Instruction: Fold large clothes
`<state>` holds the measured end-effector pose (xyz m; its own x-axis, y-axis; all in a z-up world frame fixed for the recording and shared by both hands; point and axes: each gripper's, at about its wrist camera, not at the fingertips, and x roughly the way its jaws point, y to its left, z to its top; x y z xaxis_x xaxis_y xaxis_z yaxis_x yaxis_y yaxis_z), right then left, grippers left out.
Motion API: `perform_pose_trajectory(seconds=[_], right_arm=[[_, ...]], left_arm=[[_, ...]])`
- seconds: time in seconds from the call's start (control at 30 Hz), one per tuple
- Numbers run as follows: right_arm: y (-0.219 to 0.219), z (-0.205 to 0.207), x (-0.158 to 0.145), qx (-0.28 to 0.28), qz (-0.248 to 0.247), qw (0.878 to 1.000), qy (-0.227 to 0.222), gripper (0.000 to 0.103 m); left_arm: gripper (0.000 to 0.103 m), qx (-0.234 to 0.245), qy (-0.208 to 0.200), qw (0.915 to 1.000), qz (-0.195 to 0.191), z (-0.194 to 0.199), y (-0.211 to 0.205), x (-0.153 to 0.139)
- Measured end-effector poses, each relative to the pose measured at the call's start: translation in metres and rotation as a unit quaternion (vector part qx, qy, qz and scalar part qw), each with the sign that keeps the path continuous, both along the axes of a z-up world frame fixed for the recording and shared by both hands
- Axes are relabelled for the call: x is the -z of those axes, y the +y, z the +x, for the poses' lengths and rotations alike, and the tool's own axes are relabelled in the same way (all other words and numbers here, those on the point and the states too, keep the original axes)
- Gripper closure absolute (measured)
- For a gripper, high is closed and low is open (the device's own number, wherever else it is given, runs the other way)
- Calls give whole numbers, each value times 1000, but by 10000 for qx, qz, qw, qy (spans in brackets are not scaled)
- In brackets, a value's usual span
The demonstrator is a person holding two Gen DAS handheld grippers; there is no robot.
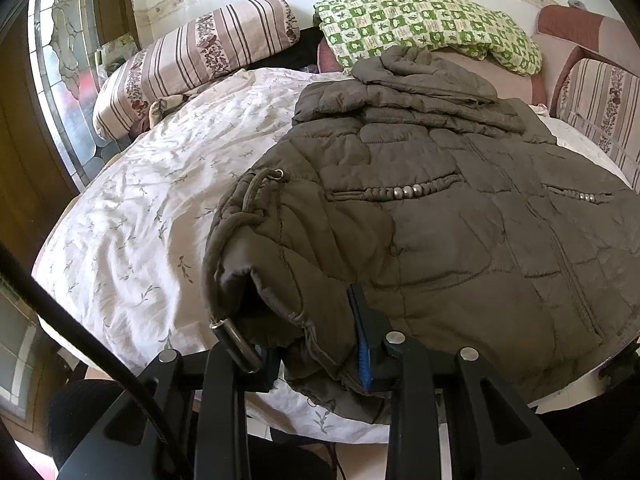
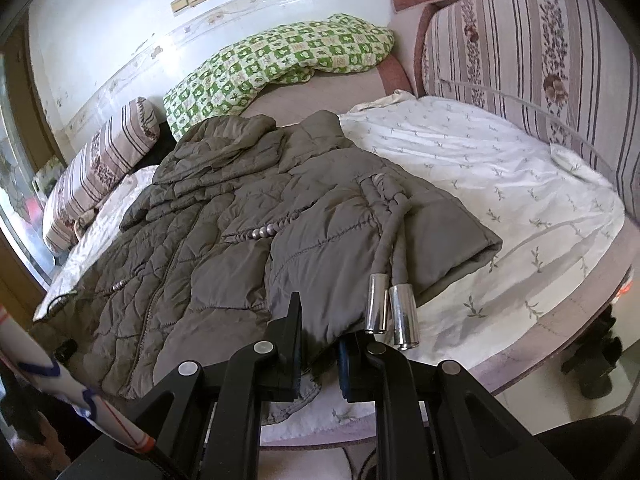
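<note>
A large olive-brown quilted jacket (image 1: pixel 460 216) lies spread on the white floral bedsheet (image 1: pixel 152 184), hood toward the pillows. My left gripper (image 1: pixel 316 344) is shut on the jacket's near left hem corner, with bunched fabric and a belt loop between its fingers. In the right wrist view the same jacket (image 2: pixel 224 224) lies ahead. My right gripper (image 2: pixel 320 344) is shut on its near right hem corner. Two drawcords with silver metal tips (image 2: pixel 392 312) hang just right of it.
A striped floral pillow (image 1: pixel 192 60) and a green checked quilt (image 1: pixel 424 24) lie at the head of the bed. A striped cushioned bed surround (image 2: pixel 532 64) curves along the right. A glass door (image 1: pixel 60 72) stands at the left. The bed's near edge (image 2: pixel 520 364) runs below the grippers.
</note>
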<state>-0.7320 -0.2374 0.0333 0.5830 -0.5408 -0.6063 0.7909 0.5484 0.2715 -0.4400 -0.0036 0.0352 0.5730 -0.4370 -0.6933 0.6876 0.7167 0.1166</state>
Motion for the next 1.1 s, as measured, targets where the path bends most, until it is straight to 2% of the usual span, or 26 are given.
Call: perform_pose_trajectory(seconds=[0.5,0.7,1.1], right_arm=[[10,6,-10,-124,-524,9977,408,89],[6,-1,-23,-224,-554,9980,227,89],[0,-19,-82,-292,-944,9947,-280,90]], left_arm=[[76,-78,-132,9999,-4,-3,0,-8],[76,-50,-333,9994,-66,-5,3,-22],[76,83,-621,9968,-496,-4,12,-79]])
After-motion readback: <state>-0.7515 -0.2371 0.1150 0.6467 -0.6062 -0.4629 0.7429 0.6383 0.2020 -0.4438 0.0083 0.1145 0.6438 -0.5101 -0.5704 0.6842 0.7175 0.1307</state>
